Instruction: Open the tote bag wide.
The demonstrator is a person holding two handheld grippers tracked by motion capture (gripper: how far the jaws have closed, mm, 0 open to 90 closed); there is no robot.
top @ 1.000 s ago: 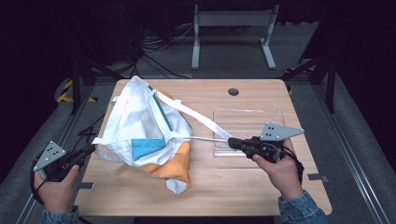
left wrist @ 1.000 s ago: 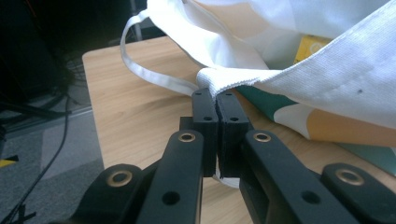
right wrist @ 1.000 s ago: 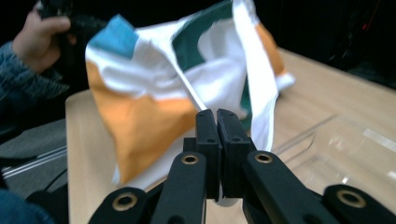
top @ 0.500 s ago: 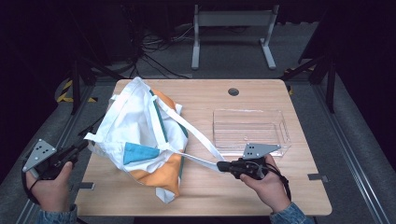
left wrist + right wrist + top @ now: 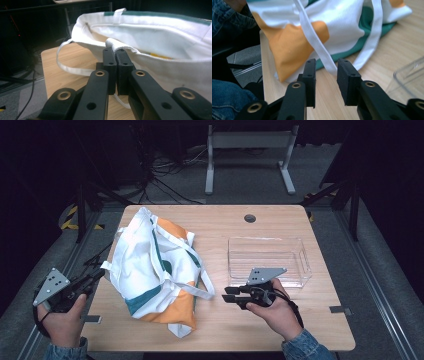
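The tote bag (image 5: 157, 270), white with orange and teal patches, lies crumpled on the left half of the counter (image 5: 260, 330); one clear tray (image 5: 267, 260) sits to its right. Two tongs show: left tongs (image 5: 97, 276) at the bag's left edge, right tongs (image 5: 231, 296) near its strap.

Left gripper view: left tongs (image 5: 115, 53) clenched on the bag's (image 5: 160, 47) white rim.

Right gripper view: right tongs (image 5: 325, 70) released, one strap (image 5: 317, 42) ending between the jaws.

The wooden table (image 5: 220, 227) carried a white, orange and green tote bag (image 5: 155, 270) ahead of the right gripper's (image 5: 231, 294) parted jaws and a clear plastic tray (image 5: 267, 257) just behind them.
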